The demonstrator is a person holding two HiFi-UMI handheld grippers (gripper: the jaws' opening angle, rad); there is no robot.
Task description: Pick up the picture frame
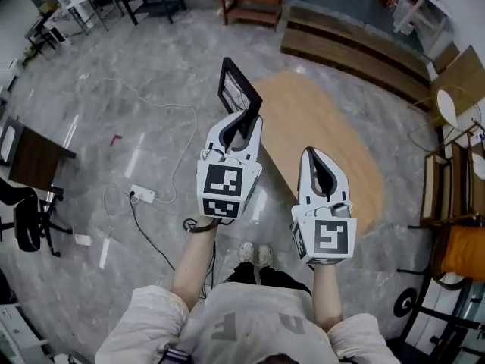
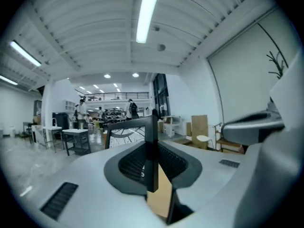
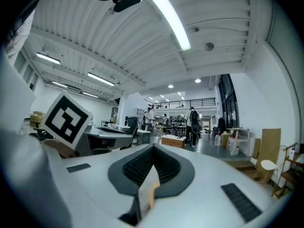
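A black picture frame with a black-and-white print is held up in the air, over the left edge of an oval wooden table. My left gripper is shut on its lower edge. In the left gripper view the frame's black edge stands upright, pinched between the jaws of the left gripper, and the print faces left. My right gripper hovers beside it over the table, apart from the frame. In the right gripper view the right gripper has its jaws together with nothing between them.
A power strip and its cable lie on the grey floor at the left, near a dark chair. Long wooden benches stand at the back right. Wooden chairs line the right side. The person's feet are beside the table's near end.
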